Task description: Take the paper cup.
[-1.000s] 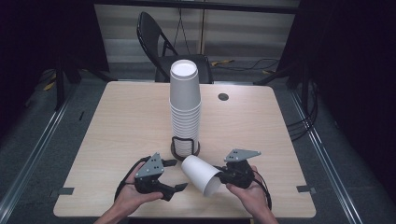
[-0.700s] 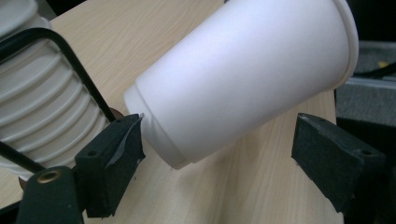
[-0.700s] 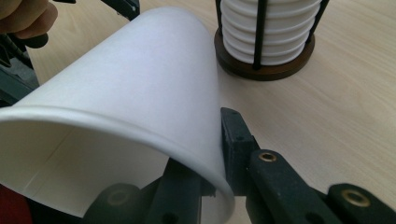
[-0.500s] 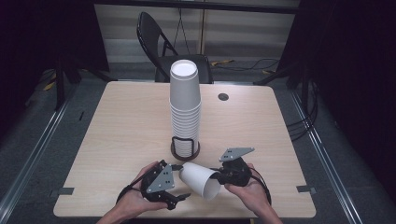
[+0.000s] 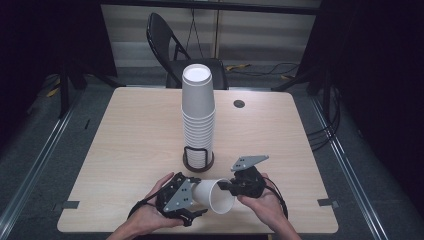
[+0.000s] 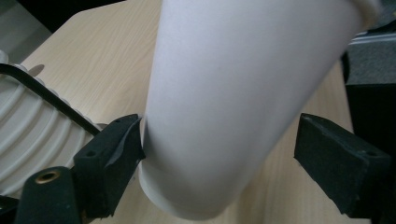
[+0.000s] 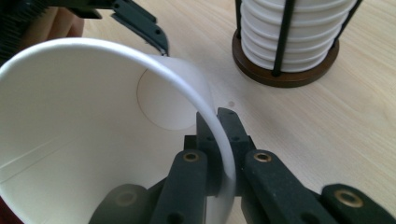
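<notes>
High view first: we see a single white paper cup (image 5: pixel 212 196) lying on its side near the table's front edge, held between our two grippers, its open mouth turned toward our right. Our right gripper (image 5: pixel 227 187) has its jaws closed on the cup's rim, one jaw inside and one outside, as the right gripper view shows (image 7: pixel 219 154). Our left gripper (image 5: pixel 192 200) sits at the cup's base end; its jaws stand apart around the cup wall, one pad touching it, the other clear (image 6: pixel 219 140). Just behind the cup, a tall stack of cups (image 5: pixel 198 112) stands in a wire holder (image 5: pixel 197 159) on the wooden table (image 5: pixel 130 135).
</notes>
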`<state>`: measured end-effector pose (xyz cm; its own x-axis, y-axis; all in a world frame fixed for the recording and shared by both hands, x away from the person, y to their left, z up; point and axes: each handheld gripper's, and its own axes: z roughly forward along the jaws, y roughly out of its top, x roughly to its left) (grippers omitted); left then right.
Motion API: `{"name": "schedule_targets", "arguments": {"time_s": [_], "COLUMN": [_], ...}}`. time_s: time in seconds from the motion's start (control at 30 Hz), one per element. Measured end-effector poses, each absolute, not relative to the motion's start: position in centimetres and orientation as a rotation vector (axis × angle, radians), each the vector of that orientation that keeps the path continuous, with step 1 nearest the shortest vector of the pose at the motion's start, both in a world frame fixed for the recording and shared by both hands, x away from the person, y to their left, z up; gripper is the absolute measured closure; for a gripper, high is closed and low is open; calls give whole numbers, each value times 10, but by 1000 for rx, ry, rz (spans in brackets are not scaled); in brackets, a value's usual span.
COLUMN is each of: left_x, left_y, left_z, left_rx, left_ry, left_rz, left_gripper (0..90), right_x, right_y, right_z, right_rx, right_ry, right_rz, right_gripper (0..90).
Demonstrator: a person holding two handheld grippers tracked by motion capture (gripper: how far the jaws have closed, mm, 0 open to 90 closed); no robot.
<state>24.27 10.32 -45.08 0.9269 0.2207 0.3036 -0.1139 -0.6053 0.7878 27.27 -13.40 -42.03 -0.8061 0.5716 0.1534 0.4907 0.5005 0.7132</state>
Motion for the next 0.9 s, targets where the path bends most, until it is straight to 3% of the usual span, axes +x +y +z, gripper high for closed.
{"name": "schedule_targets", "arguments": {"time_s": [0.23, 0.9], "left_x": [245, 241], "left_y": [99, 85], "left_z": [-452, -446], "left_rx": [2178, 2152], "left_ry": [59, -20], "left_rz": [486, 566], "left_gripper": [103, 90], "right_x": [275, 282], "right_y": [-125, -112], "right_z": [-419, -421], "right_rx": [936, 1010], "right_ry": [2654, 2687], "right_rz": [1215, 1218], "right_gripper": [887, 887]}}
